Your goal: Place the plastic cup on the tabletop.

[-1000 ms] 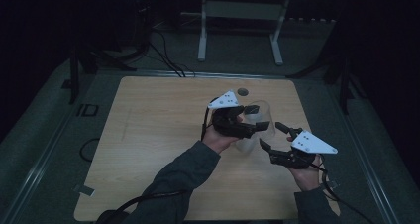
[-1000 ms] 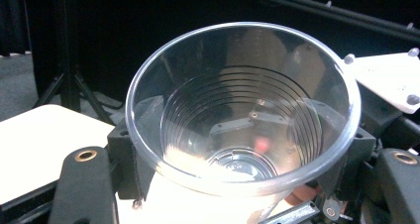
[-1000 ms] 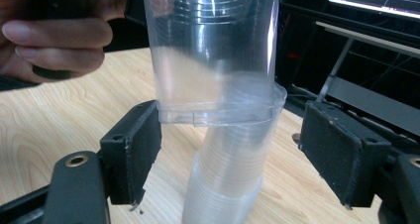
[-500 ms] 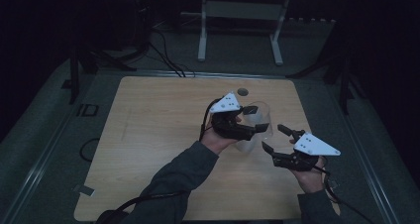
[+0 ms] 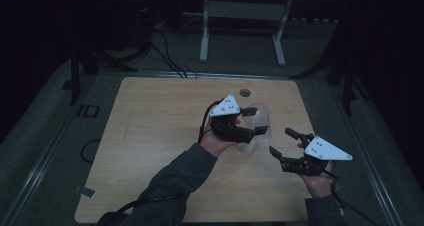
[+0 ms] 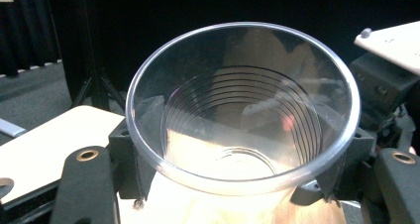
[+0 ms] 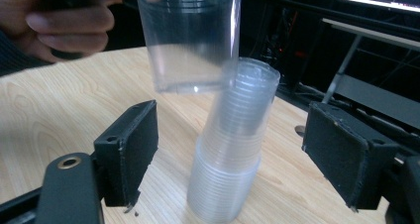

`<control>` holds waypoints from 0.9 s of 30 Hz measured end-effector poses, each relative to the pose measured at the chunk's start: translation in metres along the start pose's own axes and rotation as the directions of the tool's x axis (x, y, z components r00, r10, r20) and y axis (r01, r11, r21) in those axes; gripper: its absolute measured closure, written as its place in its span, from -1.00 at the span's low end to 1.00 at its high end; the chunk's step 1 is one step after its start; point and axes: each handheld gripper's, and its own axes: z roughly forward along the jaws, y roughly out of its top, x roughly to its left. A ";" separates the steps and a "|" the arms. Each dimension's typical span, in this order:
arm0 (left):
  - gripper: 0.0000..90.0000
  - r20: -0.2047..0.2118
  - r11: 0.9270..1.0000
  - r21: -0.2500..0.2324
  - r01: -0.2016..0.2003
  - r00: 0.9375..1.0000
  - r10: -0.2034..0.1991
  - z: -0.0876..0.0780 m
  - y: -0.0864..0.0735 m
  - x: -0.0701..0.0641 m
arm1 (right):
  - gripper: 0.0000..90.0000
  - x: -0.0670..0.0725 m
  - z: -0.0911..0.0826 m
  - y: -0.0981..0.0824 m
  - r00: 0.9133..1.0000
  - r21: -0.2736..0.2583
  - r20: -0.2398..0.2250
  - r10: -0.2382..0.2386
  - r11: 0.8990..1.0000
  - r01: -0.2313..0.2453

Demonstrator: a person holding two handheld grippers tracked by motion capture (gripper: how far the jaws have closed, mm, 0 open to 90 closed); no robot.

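Note:
My left gripper (image 5: 252,123) is shut on a clear plastic cup (image 5: 260,117) and holds it above the wooden table (image 5: 150,136). In the left gripper view the cup (image 6: 237,110) faces me mouth first, pinched between the two jaws. A stack of clear cups (image 7: 233,149) stands upside down on the table, just below and beside the lifted cup (image 7: 185,40). My right gripper (image 5: 281,141) is open to the right of the stack (image 5: 248,145). Its jaws stand wide apart on either side of the stack without touching it.
The room around the table is dark. A round hole (image 5: 244,92) sits near the table's far edge. A metal stand (image 5: 240,16) and cables lie on the floor beyond. The left half of the table is bare wood.
The right gripper has drawn back slightly to the right, away from the stack. The left gripper keeps its hold on the cup and has barely moved.

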 end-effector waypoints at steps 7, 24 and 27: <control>-0.32 0.001 1.000 0.020 -0.011 1.000 0.011 0.000 -0.004 -0.003 | -0.52 -0.002 -0.002 0.006 1.000 -0.029 0.008 0.008 1.000 -0.008; -0.32 -0.014 0.996 0.073 -0.047 0.999 0.048 0.006 -0.019 -0.009 | -0.47 -0.015 -0.003 0.020 0.992 -0.100 0.102 0.073 0.993 -0.063; -0.32 -0.022 0.995 0.085 -0.051 0.998 0.053 0.010 -0.026 -0.010 | -0.46 -0.017 -0.003 0.023 0.990 -0.112 0.115 0.082 0.991 -0.069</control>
